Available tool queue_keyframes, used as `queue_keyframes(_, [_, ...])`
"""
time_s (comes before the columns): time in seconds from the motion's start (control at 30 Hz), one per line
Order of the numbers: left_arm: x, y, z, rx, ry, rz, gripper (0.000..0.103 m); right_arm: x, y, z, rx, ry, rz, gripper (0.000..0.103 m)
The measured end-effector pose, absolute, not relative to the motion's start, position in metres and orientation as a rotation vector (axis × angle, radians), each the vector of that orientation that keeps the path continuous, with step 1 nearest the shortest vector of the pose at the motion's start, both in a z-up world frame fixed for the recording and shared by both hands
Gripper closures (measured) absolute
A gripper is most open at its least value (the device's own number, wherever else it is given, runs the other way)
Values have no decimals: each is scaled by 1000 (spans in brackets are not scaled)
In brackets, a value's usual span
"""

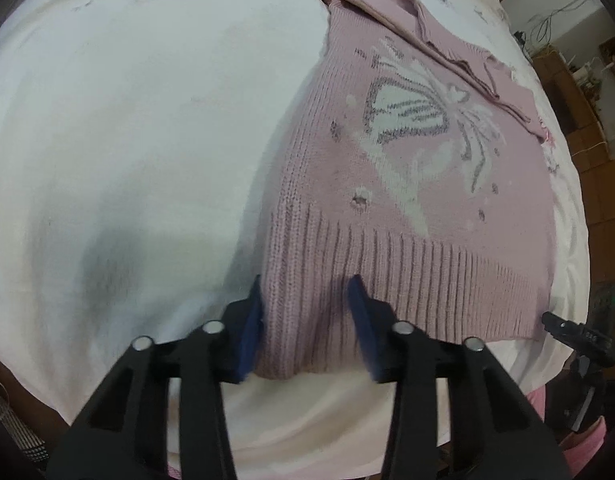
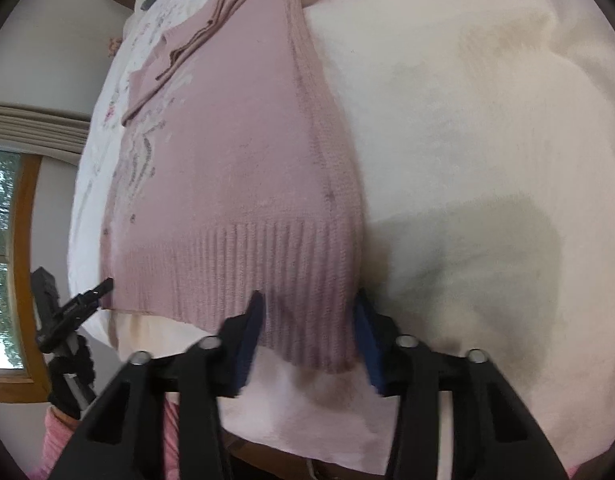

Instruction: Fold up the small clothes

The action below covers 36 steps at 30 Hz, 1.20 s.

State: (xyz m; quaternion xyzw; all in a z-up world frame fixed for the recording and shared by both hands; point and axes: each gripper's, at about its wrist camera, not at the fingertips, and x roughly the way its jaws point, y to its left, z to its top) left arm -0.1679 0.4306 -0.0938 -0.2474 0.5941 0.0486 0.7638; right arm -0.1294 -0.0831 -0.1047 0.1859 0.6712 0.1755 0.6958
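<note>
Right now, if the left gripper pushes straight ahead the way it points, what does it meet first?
The left gripper is open, its fingers straddling the near left corner of the pink sweater. Going on, it meets the ribbed hem first; height above the cloth is unclear.

Left gripper (image 1: 307, 300): at lower centre of its frame, 2 blue-padded fingers (image 1: 251, 328) spread apart. Right gripper (image 2: 309, 312): at lower centre of its frame, 2 fingers (image 2: 367, 336) likewise spread, nothing clamped between them.
</note>
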Motion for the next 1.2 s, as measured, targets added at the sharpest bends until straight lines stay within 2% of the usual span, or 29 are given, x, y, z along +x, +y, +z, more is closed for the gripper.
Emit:
queue_keyframes(0.07, [-169, 433, -93, -579, 1276, 106, 87, -130, -86, -104, 432, 1487, 391, 79])
queue_keyframes(0.2, [-171, 430, -88, -578, 1256, 105, 92, -132, -92, -105, 476, 1473, 401, 88])
queue_keyframes(0.5, [-167, 428, -57, -577, 1174, 48, 93, -127, -102, -74, 578, 1405, 483, 91])
queue_keyframes(0.8, [-121, 447, -43, -631, 1117, 51, 93, -72, -107, -48, 678, 1356, 509, 91])
queue_keyframes(1.2, [-41, 472, -73, -697, 1157, 103, 92, 18, -105, -82, 802, 1434, 438, 91])
